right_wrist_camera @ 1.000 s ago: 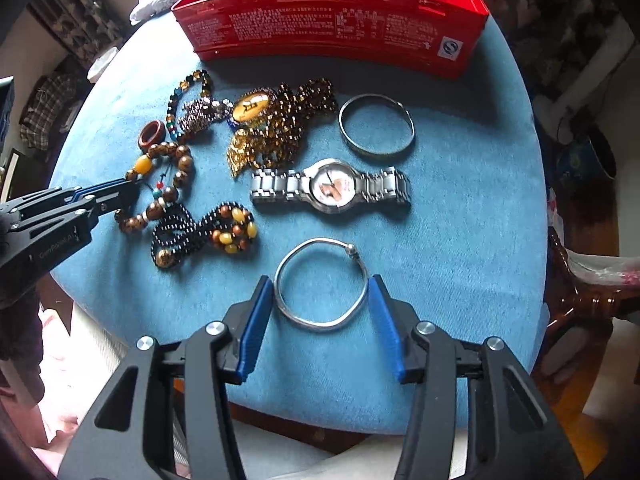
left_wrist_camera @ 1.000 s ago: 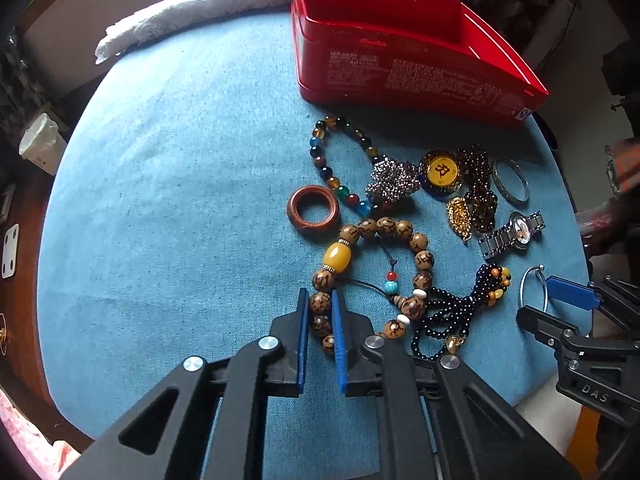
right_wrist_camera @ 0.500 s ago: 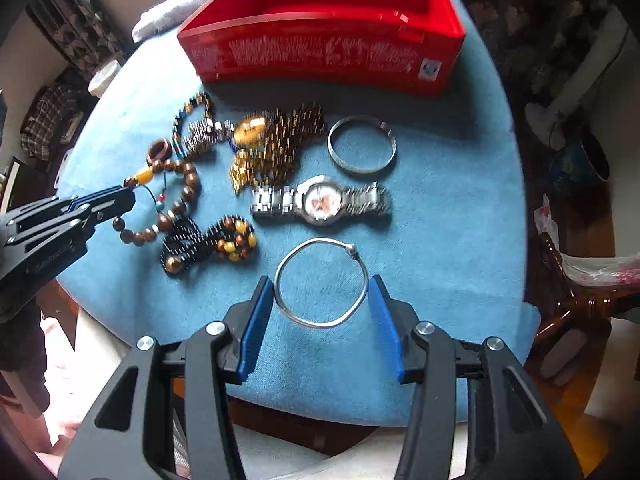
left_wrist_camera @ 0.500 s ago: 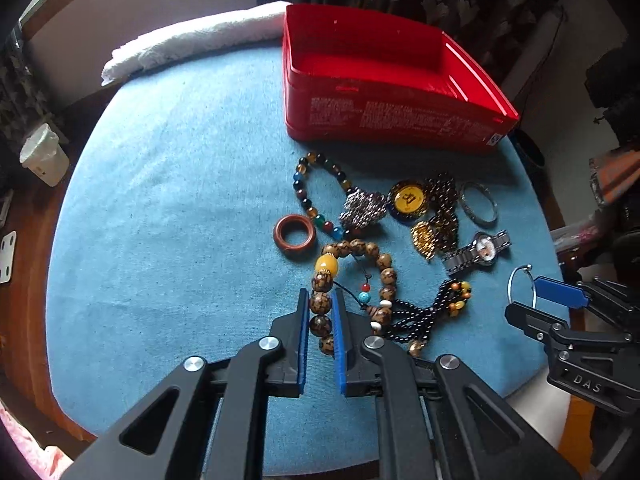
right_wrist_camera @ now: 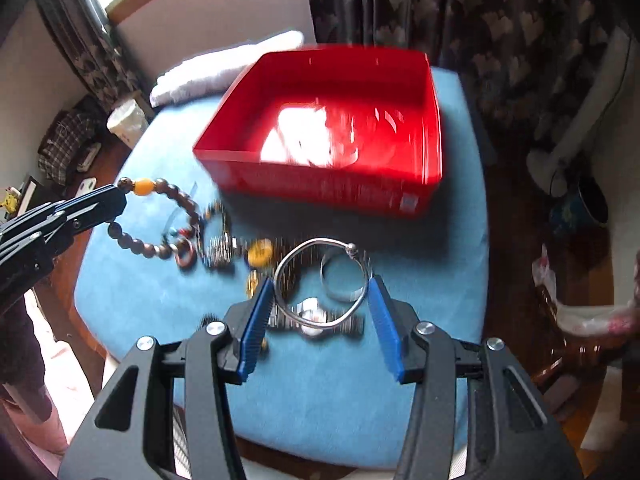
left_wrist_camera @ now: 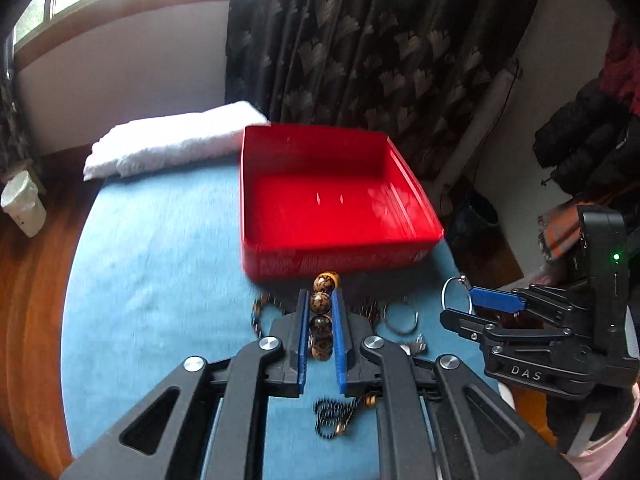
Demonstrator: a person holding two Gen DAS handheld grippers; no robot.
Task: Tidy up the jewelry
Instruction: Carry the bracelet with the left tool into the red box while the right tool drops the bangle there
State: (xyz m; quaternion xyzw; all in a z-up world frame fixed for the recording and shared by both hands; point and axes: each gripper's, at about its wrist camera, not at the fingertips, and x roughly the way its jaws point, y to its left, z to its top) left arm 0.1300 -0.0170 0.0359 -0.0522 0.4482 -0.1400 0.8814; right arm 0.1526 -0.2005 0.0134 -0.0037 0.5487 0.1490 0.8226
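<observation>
My left gripper (left_wrist_camera: 320, 304) is shut on a brown wooden-bead bracelet (left_wrist_camera: 321, 302) and holds it in the air. From the right wrist view that bracelet (right_wrist_camera: 160, 216) hangs from the left gripper (right_wrist_camera: 114, 200), its amber bead on top. My right gripper (right_wrist_camera: 320, 296) is shut on a thin silver bangle (right_wrist_camera: 320, 282), lifted above the table; the same gripper (left_wrist_camera: 464, 300) and bangle (left_wrist_camera: 454, 294) show at right in the left wrist view. An open red box (left_wrist_camera: 336, 204) stands on the blue cloth beyond both grippers, with nothing in it.
On the blue cloth (right_wrist_camera: 320, 400) lie a silver watch (right_wrist_camera: 316, 318), a wide silver ring bangle (right_wrist_camera: 340, 280), a brown ring (right_wrist_camera: 186, 256), dark bead strands (left_wrist_camera: 334, 418) and gold pendants. A folded white towel (left_wrist_camera: 168, 144) lies behind the box. A white bin (left_wrist_camera: 24, 204) stands off the table's left.
Both grippers have risen from the cloth with their pieces, the bead bracelet and the silver bangle, and tilted toward the red box, which now shows its whole inside.
</observation>
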